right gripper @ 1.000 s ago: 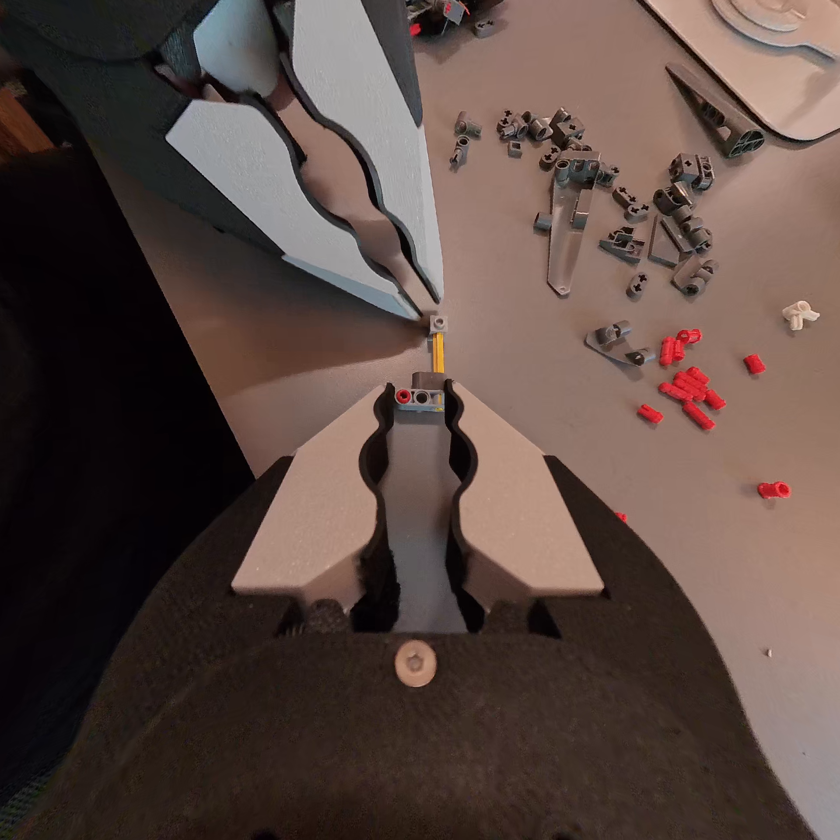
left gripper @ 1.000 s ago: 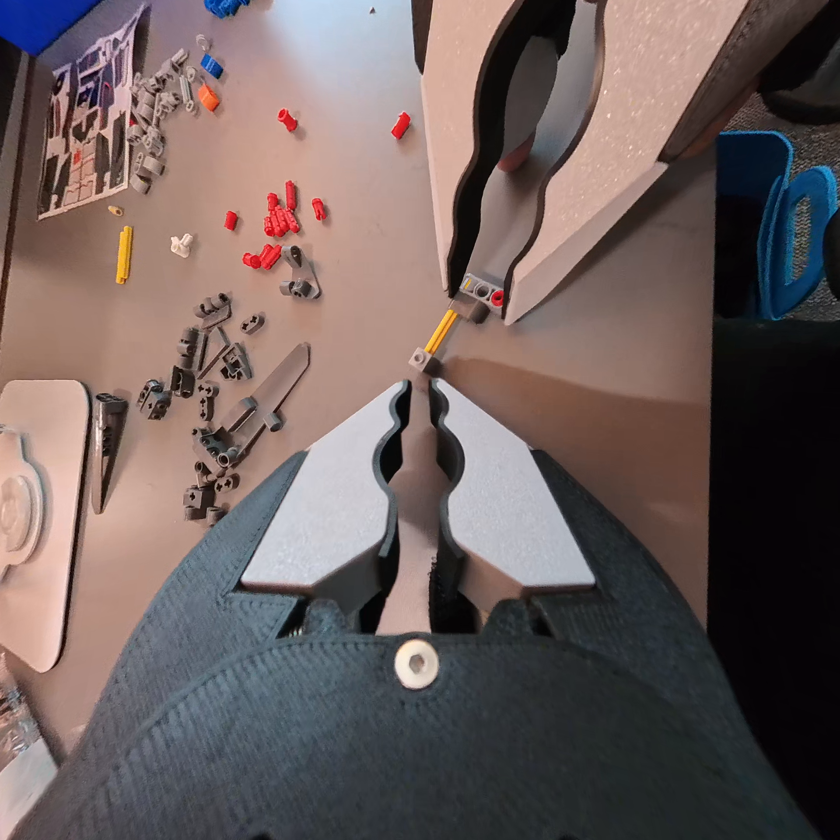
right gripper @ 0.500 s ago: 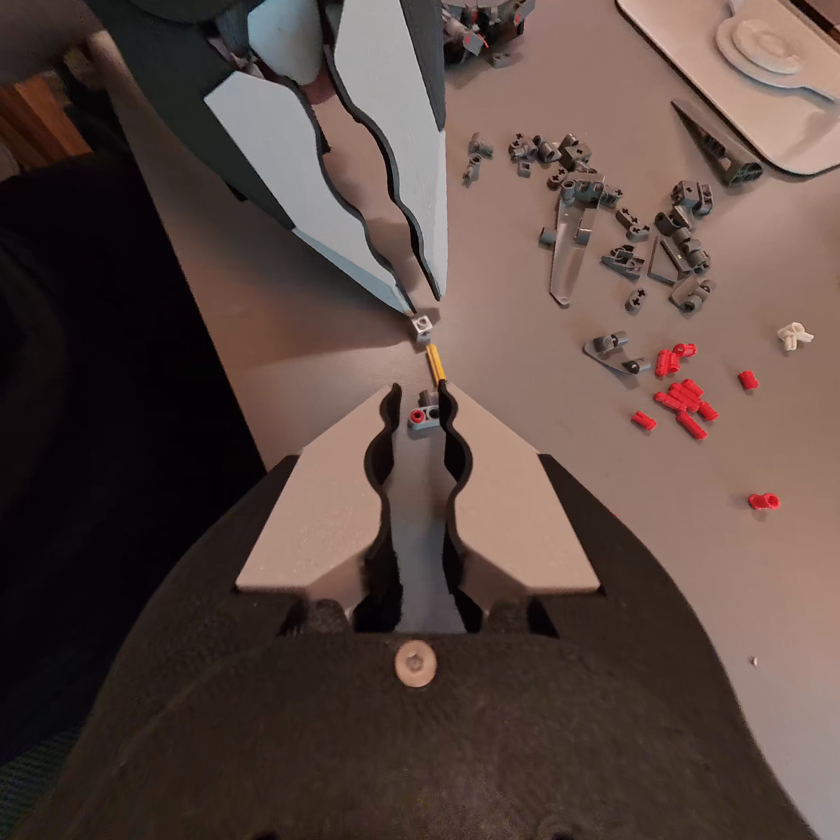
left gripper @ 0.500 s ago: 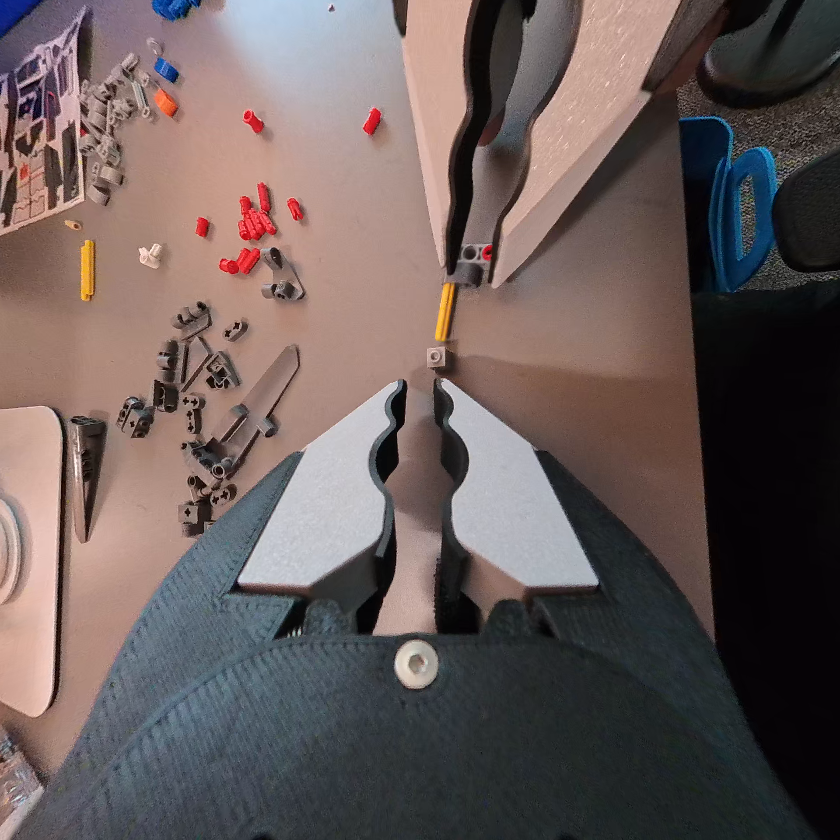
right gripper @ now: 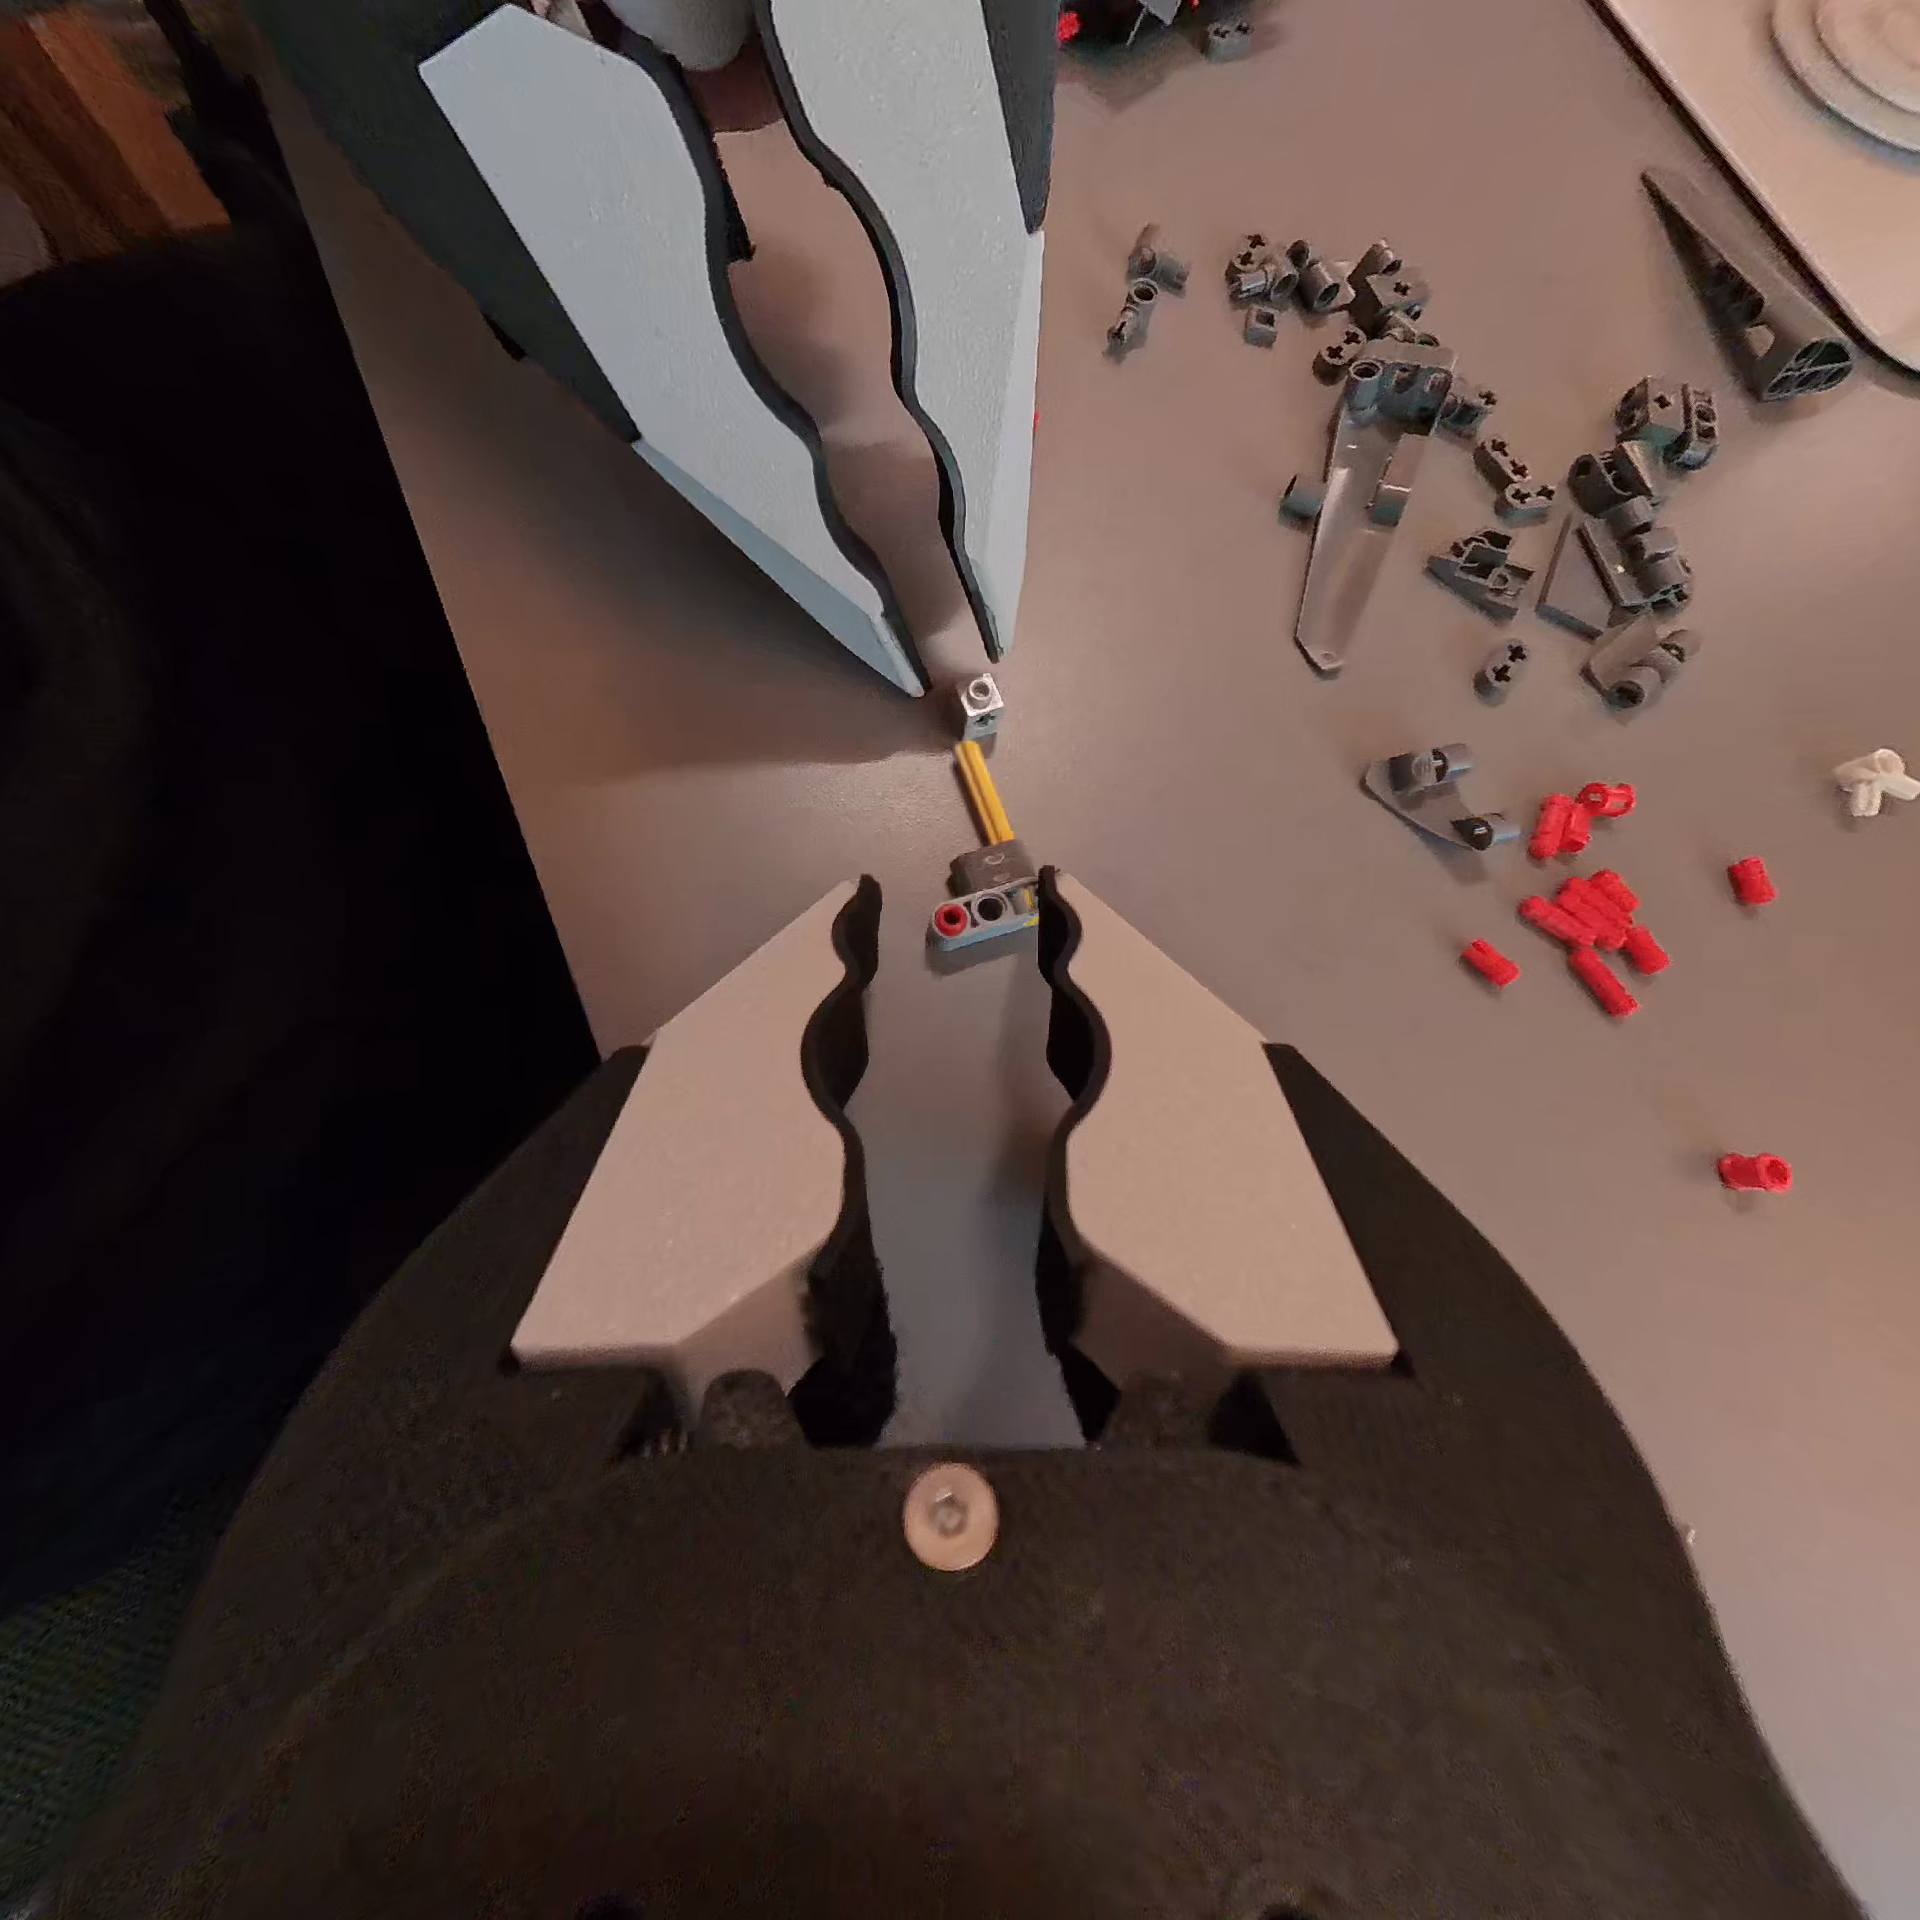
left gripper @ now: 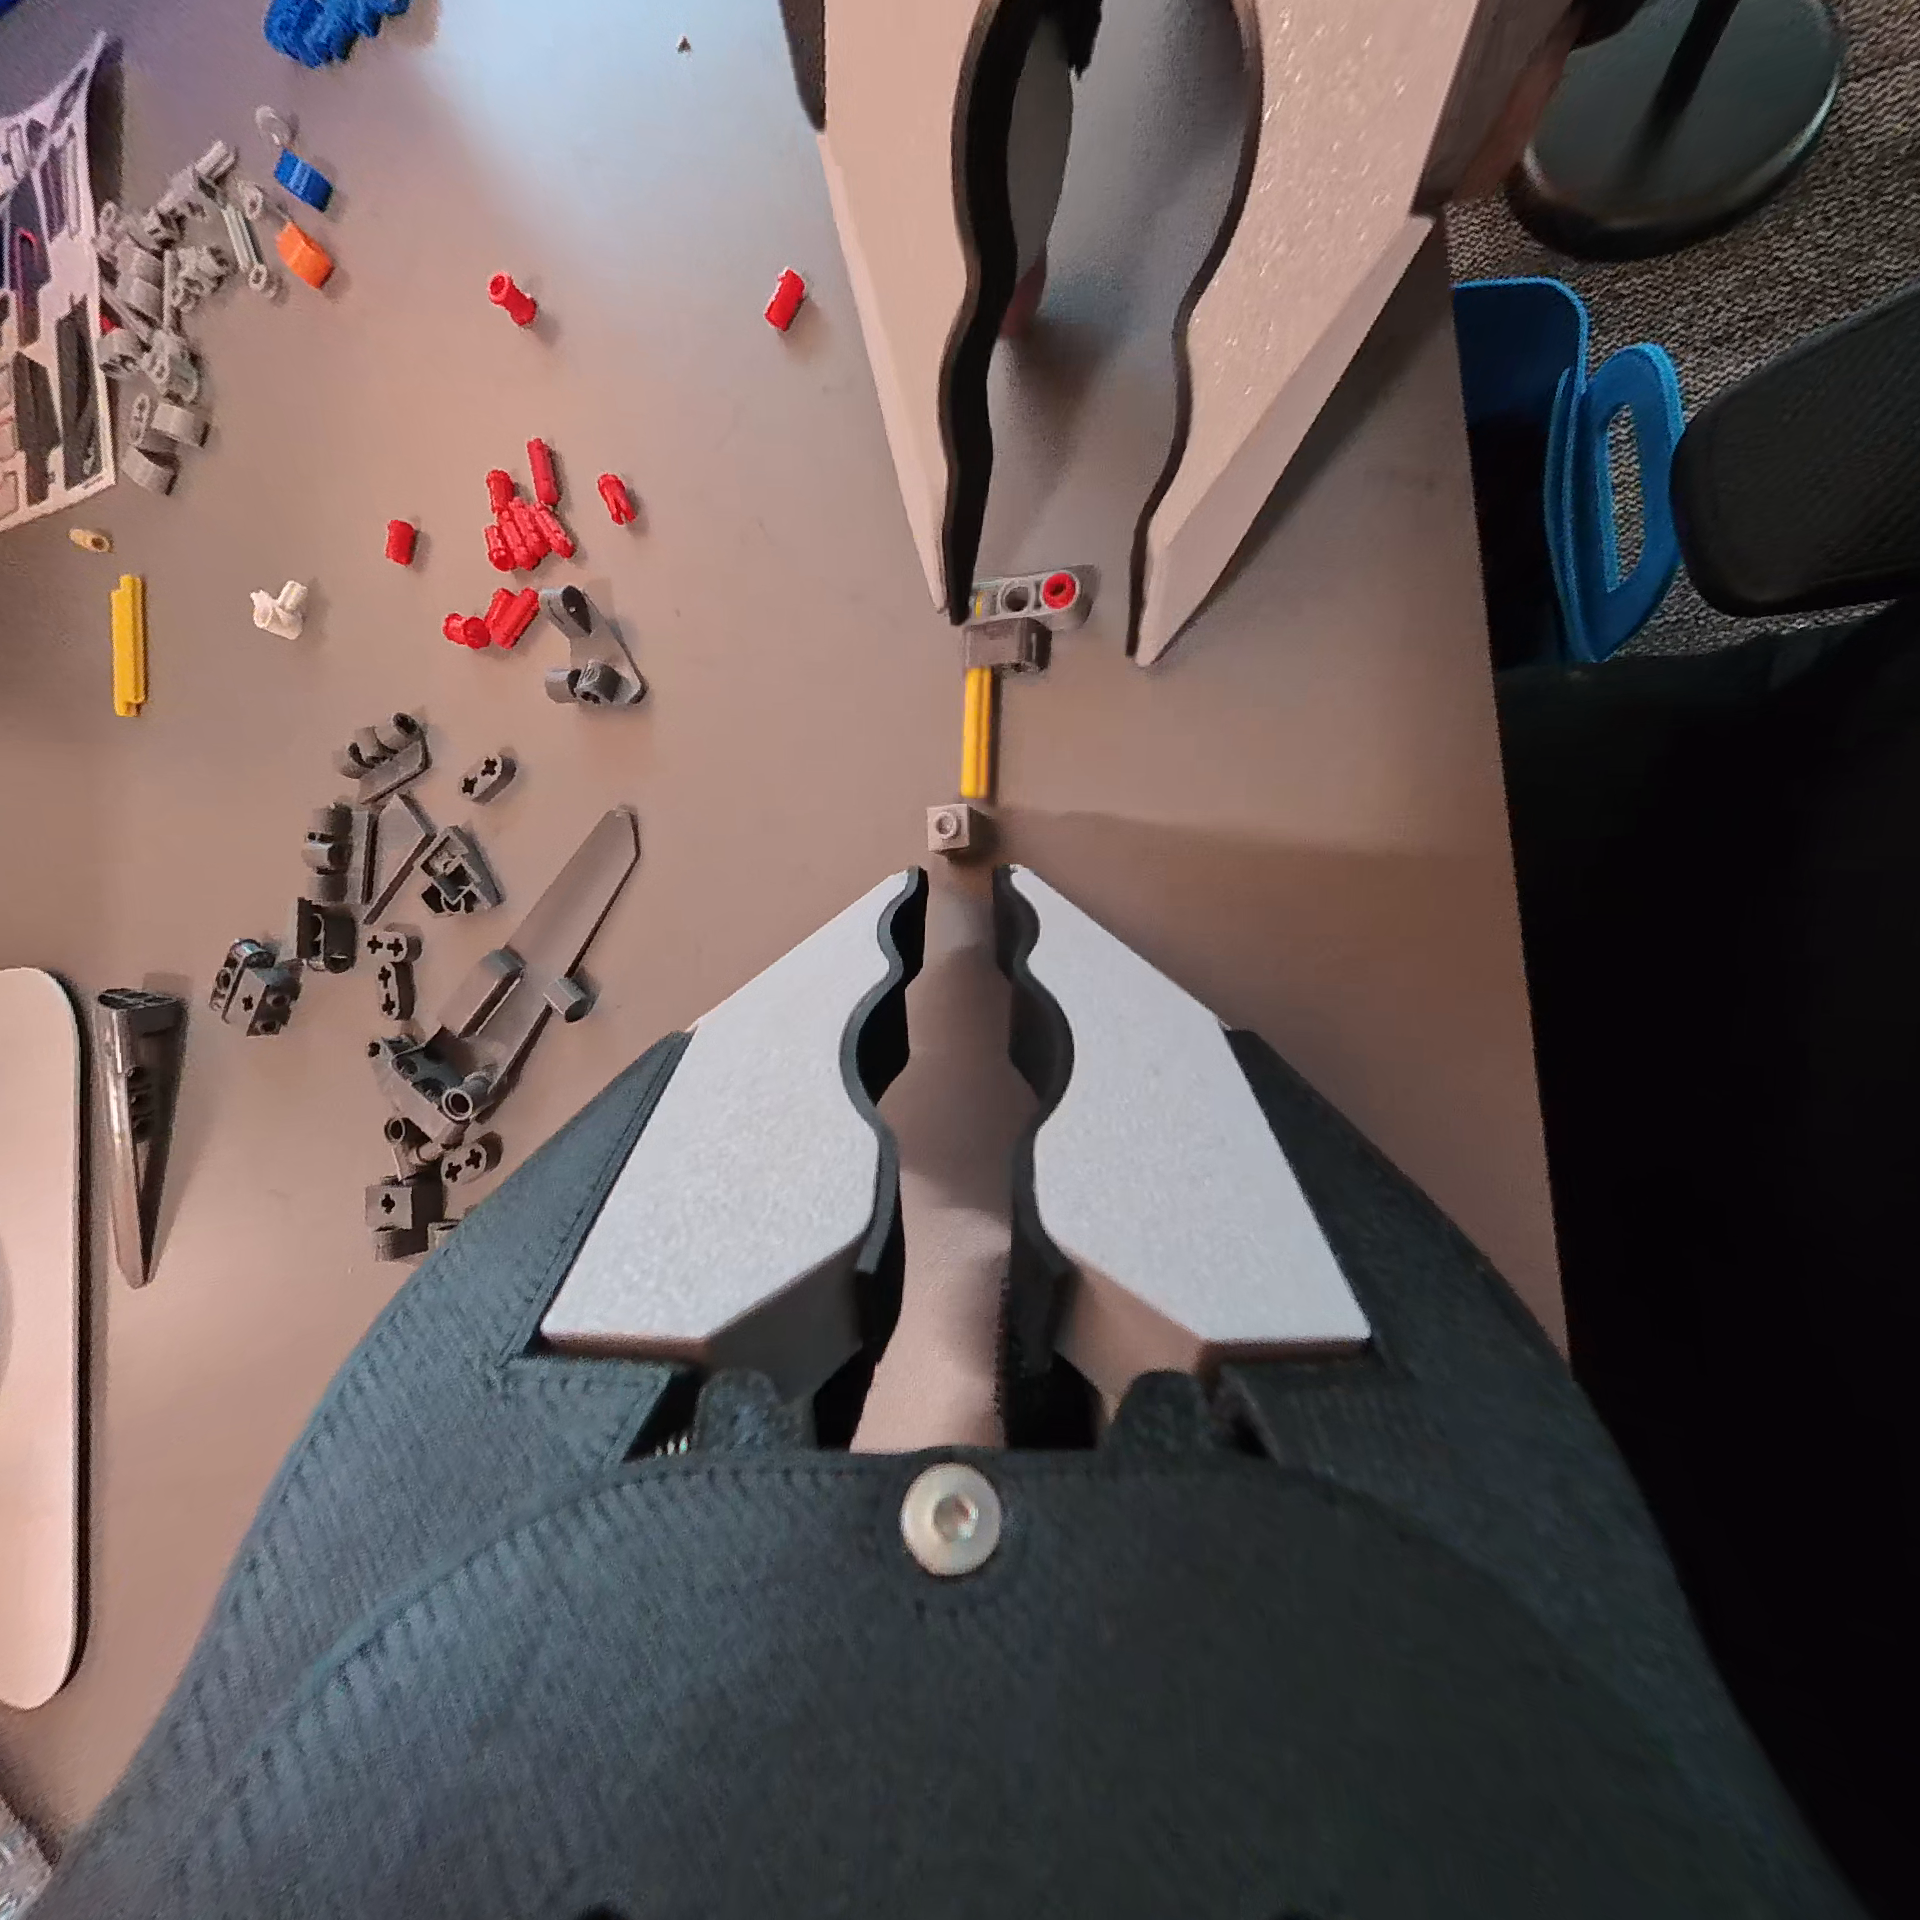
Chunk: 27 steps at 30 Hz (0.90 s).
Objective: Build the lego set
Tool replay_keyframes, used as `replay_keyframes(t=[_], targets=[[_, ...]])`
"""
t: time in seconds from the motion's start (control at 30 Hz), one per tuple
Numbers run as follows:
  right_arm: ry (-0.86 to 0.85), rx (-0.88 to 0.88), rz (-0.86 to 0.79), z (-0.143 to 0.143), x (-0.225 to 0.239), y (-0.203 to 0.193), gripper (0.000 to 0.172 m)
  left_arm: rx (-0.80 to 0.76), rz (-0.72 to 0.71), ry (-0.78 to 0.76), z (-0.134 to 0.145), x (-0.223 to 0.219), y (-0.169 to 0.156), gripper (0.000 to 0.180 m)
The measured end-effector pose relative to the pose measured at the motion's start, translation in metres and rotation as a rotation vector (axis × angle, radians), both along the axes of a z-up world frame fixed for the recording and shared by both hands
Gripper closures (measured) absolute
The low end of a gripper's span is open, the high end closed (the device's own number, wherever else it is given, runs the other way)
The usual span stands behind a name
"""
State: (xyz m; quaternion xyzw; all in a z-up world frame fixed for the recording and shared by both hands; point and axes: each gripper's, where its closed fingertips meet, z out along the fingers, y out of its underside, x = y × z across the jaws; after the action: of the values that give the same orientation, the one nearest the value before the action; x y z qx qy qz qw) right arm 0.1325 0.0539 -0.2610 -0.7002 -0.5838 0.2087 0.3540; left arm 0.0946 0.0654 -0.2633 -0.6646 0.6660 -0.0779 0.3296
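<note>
Left wrist view: printed sheet (left gripper: 47, 343) beside grey pieces (left gripper: 166, 312)

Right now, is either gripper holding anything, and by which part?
Nothing is held. Left gripper and right gripper are both open; the small assembly lies on the table.

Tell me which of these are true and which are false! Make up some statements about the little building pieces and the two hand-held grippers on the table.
1. The small grey cube brick sits just beyond the left hand-held gripper. True.
2. The left hand-held gripper is squeezing the cube brick. False: its jaws are open and the brick lies past the tips.
3. A thin yellow plastic axle sticks out of the grey beam piece with a red pin. True.
4. The right hand-held gripper is shut tight. False: it is open, with the beam piece lying between its tips.
5. The red plastic pins are stacked on the beam piece. False: they lie scattered apart on the brown table.
</note>
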Motion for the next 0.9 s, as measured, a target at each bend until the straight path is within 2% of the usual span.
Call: replay_keyframes(t=[0.03,0.17,0.9], targets=[[-0.001,0.001,-0.001,0.0,0.0,0.001,0.144,0.001,0.005,-0.001,0.0,0.0,0.001,0.168],[-0.008,0.005,0.009,-0.001,-0.001,0.004,0.155,-0.003,0.017,-0.012,0.002,0.0,0.002,0.166],[0.0,0.052,-0.001,0.0,-0.001,0.013,0.159,-0.004,0.029,-0.013,-0.001,0.011,0.003,0.172]])
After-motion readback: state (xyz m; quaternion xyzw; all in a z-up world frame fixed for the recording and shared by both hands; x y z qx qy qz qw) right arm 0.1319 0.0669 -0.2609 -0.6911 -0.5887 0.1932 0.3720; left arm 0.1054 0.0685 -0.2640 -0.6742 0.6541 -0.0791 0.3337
